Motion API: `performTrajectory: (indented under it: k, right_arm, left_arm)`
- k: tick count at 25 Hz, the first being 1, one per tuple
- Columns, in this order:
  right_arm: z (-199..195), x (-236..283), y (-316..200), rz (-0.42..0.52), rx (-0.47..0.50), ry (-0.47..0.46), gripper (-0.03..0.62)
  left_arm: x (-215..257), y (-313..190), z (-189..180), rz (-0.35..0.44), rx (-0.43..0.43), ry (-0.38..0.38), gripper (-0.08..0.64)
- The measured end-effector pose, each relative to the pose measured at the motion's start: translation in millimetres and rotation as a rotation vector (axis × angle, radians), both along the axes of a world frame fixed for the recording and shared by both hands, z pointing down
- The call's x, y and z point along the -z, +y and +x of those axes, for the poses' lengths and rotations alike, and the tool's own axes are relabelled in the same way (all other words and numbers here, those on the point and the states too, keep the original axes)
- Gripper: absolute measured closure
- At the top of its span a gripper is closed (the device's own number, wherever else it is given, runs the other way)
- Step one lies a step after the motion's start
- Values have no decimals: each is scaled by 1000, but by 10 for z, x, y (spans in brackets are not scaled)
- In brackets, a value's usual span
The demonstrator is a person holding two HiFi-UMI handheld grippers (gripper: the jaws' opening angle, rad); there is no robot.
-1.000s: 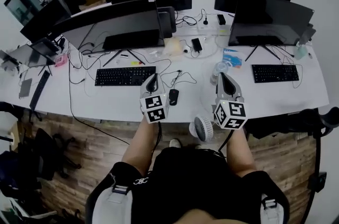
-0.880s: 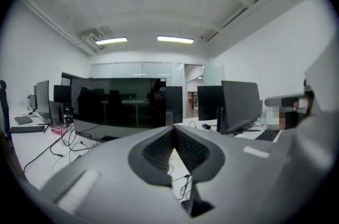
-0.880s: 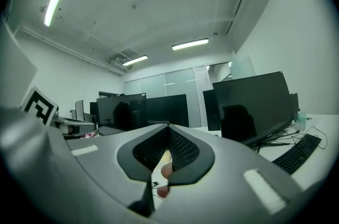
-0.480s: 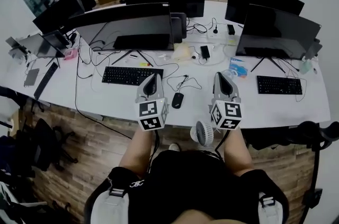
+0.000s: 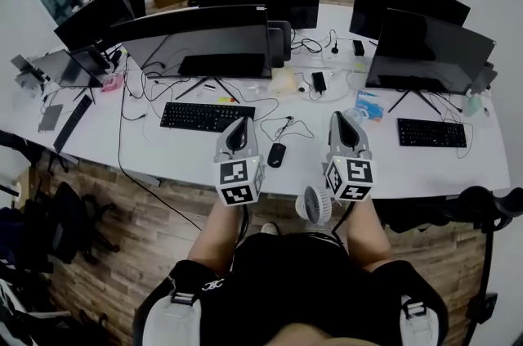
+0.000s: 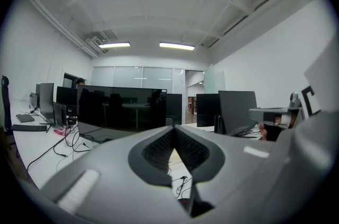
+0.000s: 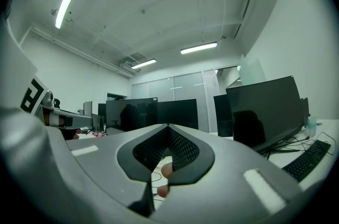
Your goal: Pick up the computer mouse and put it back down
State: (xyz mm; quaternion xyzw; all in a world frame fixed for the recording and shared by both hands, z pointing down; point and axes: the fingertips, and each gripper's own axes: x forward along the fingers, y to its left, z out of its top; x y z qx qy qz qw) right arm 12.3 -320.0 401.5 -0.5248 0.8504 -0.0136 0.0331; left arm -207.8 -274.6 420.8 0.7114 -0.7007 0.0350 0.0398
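A black computer mouse [image 5: 276, 155] lies on the white desk [image 5: 163, 152] near its front edge, between my two grippers. The left gripper [image 5: 238, 128] hovers just left of the mouse and is shut with nothing in it. In the left gripper view its jaws [image 6: 174, 132] meet at the tips. About a hand's width right of the mouse is the right gripper [image 5: 342, 120], also shut and empty. Its own view shows the jaws [image 7: 168, 128] closed, with cables on the desk behind them. Neither gripper touches the mouse.
A black keyboard [image 5: 206, 116] and a wide monitor [image 5: 196, 38] stand behind the left gripper. Loose cables [image 5: 286, 126] run behind the mouse. A small white fan [image 5: 312, 204] sits at the desk edge. A second keyboard [image 5: 431, 132] and monitor [image 5: 429, 50] are at the right.
The head view has shifted a little, so the desk sits slightly lower in the frame. Both grippers stay shut near the desk's front edge. The mouse has not moved.
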Motion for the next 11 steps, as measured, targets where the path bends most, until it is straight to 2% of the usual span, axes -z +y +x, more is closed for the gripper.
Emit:
performTrajectory:
  k: [11]
  right_arm:
    - [-56,4,25,9,3,-3,595]
  left_arm:
    - [2,16,35,-1,-21,11,506]
